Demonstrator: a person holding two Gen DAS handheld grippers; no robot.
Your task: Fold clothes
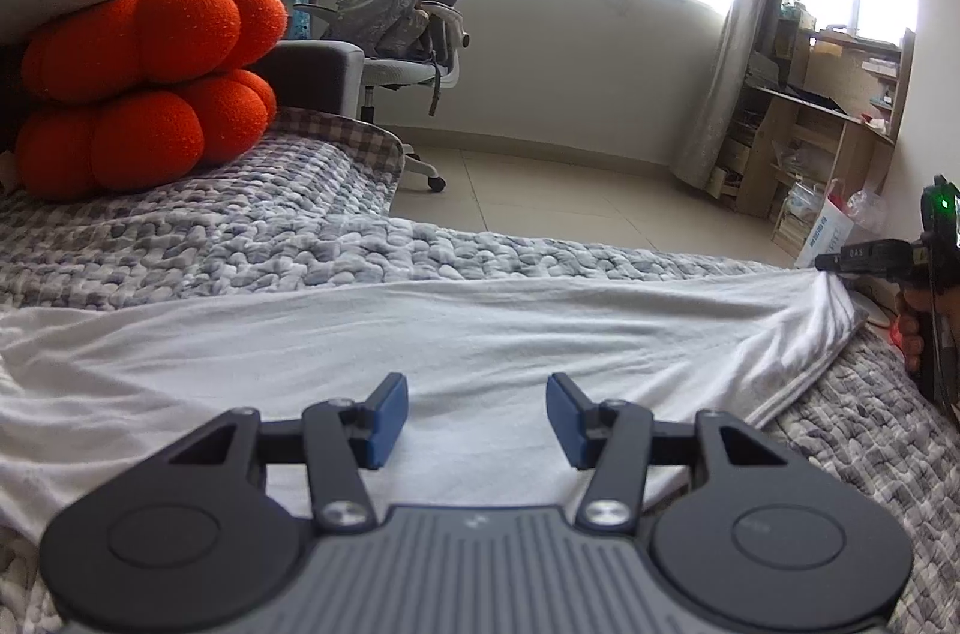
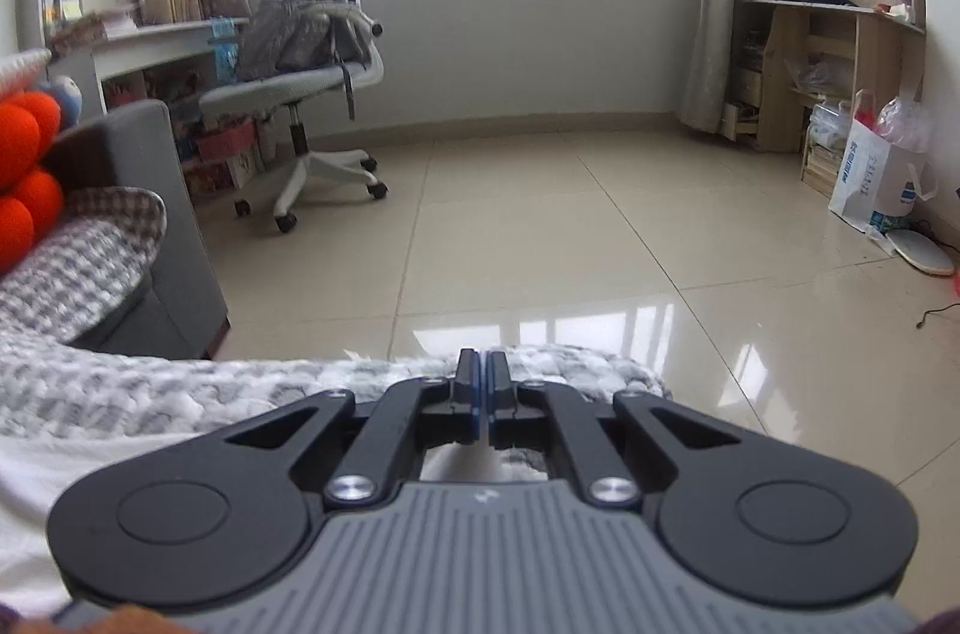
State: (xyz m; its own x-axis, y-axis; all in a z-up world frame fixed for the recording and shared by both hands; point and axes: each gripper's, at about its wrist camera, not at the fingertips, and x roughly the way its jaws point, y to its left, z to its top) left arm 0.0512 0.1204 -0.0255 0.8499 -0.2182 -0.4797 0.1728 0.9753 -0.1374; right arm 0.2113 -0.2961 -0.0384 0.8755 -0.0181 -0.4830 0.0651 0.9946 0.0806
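- Here, the white garment (image 1: 480, 334) lies spread across the bed (image 1: 240, 226), on a grey knitted blanket, running from the left edge of the left wrist view to a raised corner at the right.
- The left hand-held gripper (image 1: 477, 421) hovers over the near part of the cloth with its blue pads standing apart and nothing between them.
- The right hand-held gripper (image 1: 825, 263) has its jaws pressed together. In the left wrist view its tip sits at the lifted corner of the garment, which looks pinched there; its own view shows no cloth between the pads, so I judge the hold, I do not see it directly.
- Risk: that pinch seems to take only a little fabric at the corner. A pull across the bed could slip it free, and the fold would collapse.
- Risk: the left jaws may close on blanket as well as shirt, since the cloth lies flat on soft knit; both layers would then drag together.
- Risk: with one corner raised and the rest lying flat, the cloth could bunch up in wrinkles rather than fold cleanly.
- Edges: the far edge of the bed drops to the tiled floor (image 2: 540, 226) just beyond the right gripper, so a released corner could slide off.
- Room: the orange cushions (image 1: 144, 94) stack at the left, well apart from the garment; the middle of the bed is open for laying the fold.
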